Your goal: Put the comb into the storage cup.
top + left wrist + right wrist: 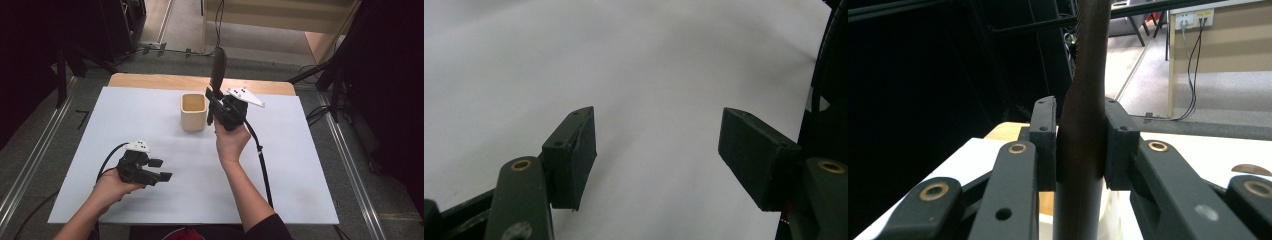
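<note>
The right tool (216, 102) pinches a dark, slender utensil (218, 67) by its handle, jaws pressed on both sides; it stands upright above the tool, just beside the beige cup (193, 111) near the desk's (300, 165) far edge. The left tool (159, 170) rests spread and empty near the desk's near-left corner.

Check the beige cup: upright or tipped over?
Upright. The beige cup stands on the white table, its open mouth facing up, beside the right tool.
</note>
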`<state>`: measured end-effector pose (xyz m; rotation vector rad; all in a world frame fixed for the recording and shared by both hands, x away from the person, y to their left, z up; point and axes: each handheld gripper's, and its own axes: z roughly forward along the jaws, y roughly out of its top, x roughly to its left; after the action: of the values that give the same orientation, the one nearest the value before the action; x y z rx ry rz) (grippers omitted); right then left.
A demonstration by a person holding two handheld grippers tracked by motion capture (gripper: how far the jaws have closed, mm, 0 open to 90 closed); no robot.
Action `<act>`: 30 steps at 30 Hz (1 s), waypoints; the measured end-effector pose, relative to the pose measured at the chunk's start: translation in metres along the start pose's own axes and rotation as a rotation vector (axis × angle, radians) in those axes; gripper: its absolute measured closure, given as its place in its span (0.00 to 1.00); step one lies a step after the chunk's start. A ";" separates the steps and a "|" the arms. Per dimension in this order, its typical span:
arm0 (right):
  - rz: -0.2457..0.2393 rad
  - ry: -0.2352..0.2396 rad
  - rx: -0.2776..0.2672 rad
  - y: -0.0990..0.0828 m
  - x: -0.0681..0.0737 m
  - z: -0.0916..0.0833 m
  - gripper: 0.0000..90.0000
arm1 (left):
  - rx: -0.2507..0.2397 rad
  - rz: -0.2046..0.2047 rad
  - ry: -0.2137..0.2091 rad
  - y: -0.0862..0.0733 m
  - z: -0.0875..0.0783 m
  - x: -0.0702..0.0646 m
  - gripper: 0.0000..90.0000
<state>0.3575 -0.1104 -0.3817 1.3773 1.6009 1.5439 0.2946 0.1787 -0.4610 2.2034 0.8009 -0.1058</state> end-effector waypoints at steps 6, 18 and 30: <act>0.004 0.005 -0.004 0.005 0.001 0.005 0.78 | 0.004 -0.008 0.008 -0.003 -0.003 0.002 0.36; -0.001 -0.014 -0.004 0.011 0.006 0.024 0.78 | 0.014 -0.007 0.010 -0.007 -0.003 0.004 0.36; -0.014 -0.026 -0.019 0.023 0.006 0.047 0.78 | 0.005 -0.013 0.006 -0.010 -0.008 0.006 0.36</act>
<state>0.4037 -0.0893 -0.3688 1.3680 1.5730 1.5233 0.2921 0.1919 -0.4639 2.2046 0.8192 -0.1076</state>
